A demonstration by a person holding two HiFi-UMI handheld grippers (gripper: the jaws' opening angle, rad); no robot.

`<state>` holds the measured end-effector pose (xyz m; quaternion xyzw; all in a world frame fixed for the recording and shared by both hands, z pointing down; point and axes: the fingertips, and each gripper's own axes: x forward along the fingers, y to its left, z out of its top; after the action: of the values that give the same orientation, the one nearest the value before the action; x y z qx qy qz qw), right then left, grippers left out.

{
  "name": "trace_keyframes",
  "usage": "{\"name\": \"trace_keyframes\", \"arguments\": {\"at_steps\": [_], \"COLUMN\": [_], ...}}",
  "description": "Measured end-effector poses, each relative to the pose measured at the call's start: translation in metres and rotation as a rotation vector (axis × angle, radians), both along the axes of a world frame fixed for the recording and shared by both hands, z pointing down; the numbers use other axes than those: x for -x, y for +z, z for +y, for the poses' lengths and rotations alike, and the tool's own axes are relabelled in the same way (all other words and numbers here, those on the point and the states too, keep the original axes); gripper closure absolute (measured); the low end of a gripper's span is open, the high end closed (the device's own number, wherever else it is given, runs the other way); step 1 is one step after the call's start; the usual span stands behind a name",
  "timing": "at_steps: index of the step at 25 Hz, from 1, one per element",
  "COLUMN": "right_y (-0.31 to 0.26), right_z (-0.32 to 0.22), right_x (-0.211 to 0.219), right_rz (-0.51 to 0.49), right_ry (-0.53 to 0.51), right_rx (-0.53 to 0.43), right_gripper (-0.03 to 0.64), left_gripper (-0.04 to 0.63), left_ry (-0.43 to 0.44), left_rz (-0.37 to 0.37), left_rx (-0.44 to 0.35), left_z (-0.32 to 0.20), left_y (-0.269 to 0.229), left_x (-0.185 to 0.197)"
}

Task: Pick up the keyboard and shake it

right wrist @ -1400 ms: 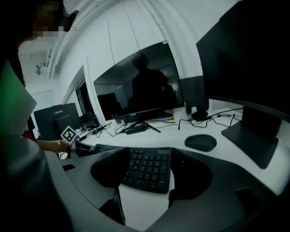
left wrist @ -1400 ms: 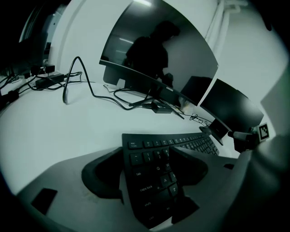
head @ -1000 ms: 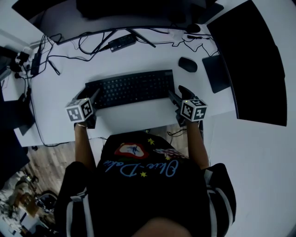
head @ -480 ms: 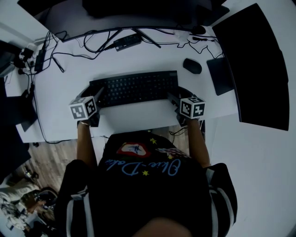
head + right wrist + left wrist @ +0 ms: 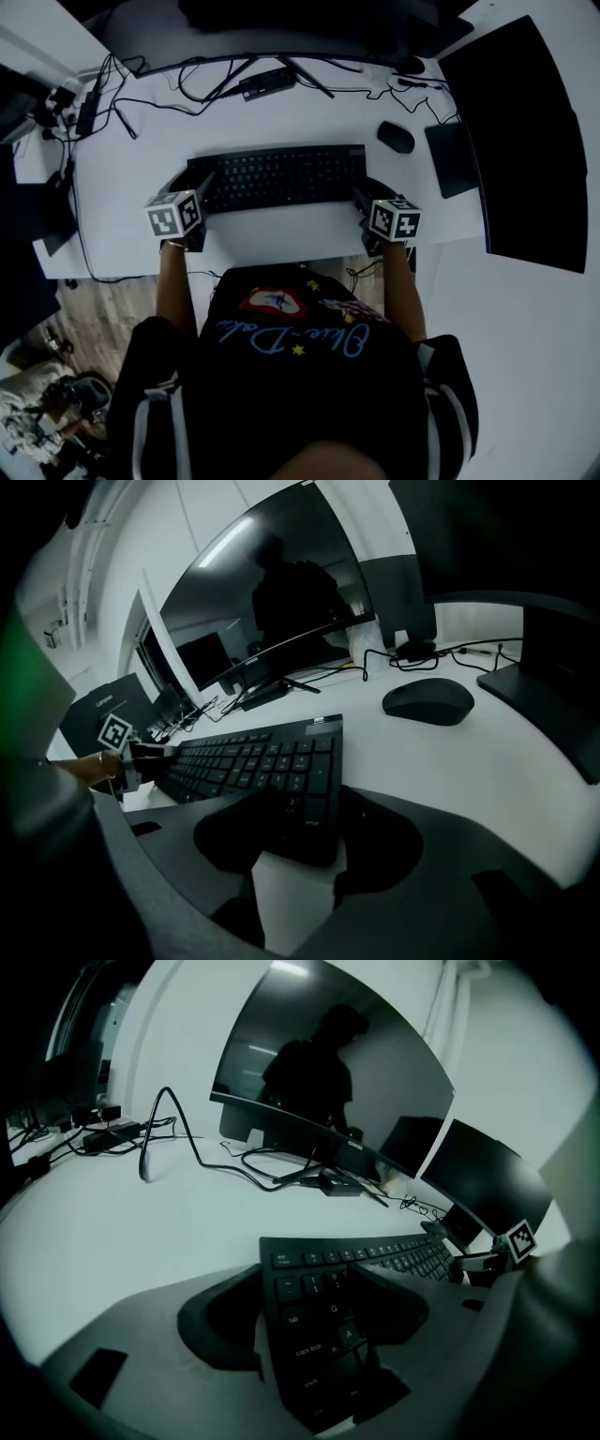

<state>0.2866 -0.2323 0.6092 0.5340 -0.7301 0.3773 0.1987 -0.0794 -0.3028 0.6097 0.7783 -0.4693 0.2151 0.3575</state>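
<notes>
A black keyboard [image 5: 281,176] lies flat on the white desk [image 5: 272,230], in front of the person. My left gripper [image 5: 187,186] is at its left end. In the left gripper view the keyboard [image 5: 302,1262] runs down between the jaws of the left gripper [image 5: 309,1290], one jaw over the keys and one beside the edge. My right gripper [image 5: 367,192] is at the right end, where the keyboard's [image 5: 253,754] near corner sits inside the right gripper [image 5: 305,808]. Both pairs of jaws are closing round the keyboard. I see no firm grip.
A black mouse [image 5: 396,137] and a dark flat pad [image 5: 452,157] lie right of the keyboard. A wide monitor [image 5: 328,1082] stands behind, with cables [image 5: 187,89] and a black adapter [image 5: 267,82] under it. A large black panel [image 5: 511,141] fills the right. The desk's front edge is just behind the grippers.
Both grippers have kept their places at the keyboard's two ends. The keyboard still rests on the desk. The head view has shifted slightly.
</notes>
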Motion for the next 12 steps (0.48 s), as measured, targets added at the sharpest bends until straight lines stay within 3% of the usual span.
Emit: {"name": "trace_keyframes", "arguments": {"at_steps": [5, 12], "right_y": [-0.004, -0.032], "right_z": [0.005, 0.004], "right_x": [-0.004, -0.003], "right_rz": [0.015, 0.067], "right_ry": [0.021, 0.014], "right_rx": [-0.040, -0.180], "right_gripper": [0.417, 0.417], "left_gripper": [0.330, 0.330], "left_ry": [-0.004, -0.027], "left_rz": [0.001, 0.024], "left_rx": [-0.031, -0.083], "left_z": [0.002, 0.007], "left_y": [-0.006, -0.026], "left_x": [-0.003, -0.002]}}
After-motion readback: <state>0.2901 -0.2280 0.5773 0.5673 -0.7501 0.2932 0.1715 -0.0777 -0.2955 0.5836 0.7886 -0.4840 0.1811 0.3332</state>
